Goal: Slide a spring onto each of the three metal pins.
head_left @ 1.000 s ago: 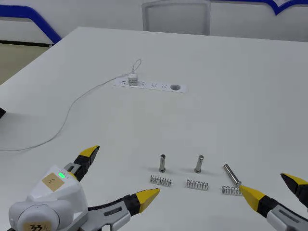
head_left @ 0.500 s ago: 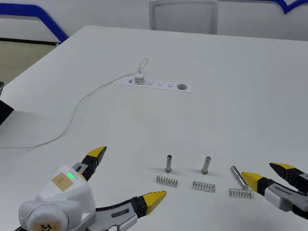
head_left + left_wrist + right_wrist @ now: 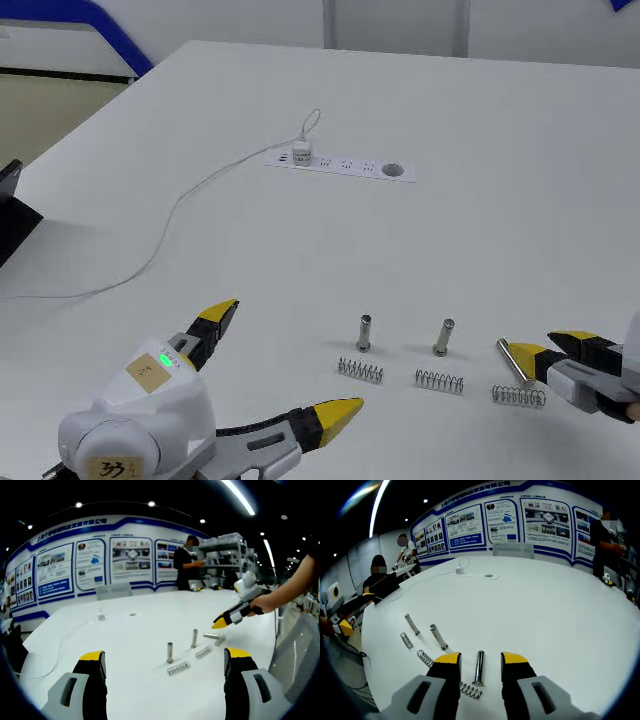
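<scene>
Three metal pins and three springs are out on the white table (image 3: pixel 480 230), and no spring is on a pin. Seen from the head view, the left-hand pin (image 3: pixel 364 333) and the middle pin (image 3: pixel 444 337) stand upright. The third pin (image 3: pixel 515 361) lies flat. Each pin has one loose spring lying just in front of it: the first spring (image 3: pixel 360 370), the second spring (image 3: pixel 439 381) and the third spring (image 3: pixel 518 396).

The right gripper (image 3: pixel 548 345) hangs low over the flat pin. Its jaws are a little apart with the pin between them, not pinched. The left gripper (image 3: pixel 280 362) hovers near the first spring, jaws spread wide and holding nothing. Farther back lies one power strip (image 3: pixel 340 165) with one cable (image 3: pixel 170 215).
</scene>
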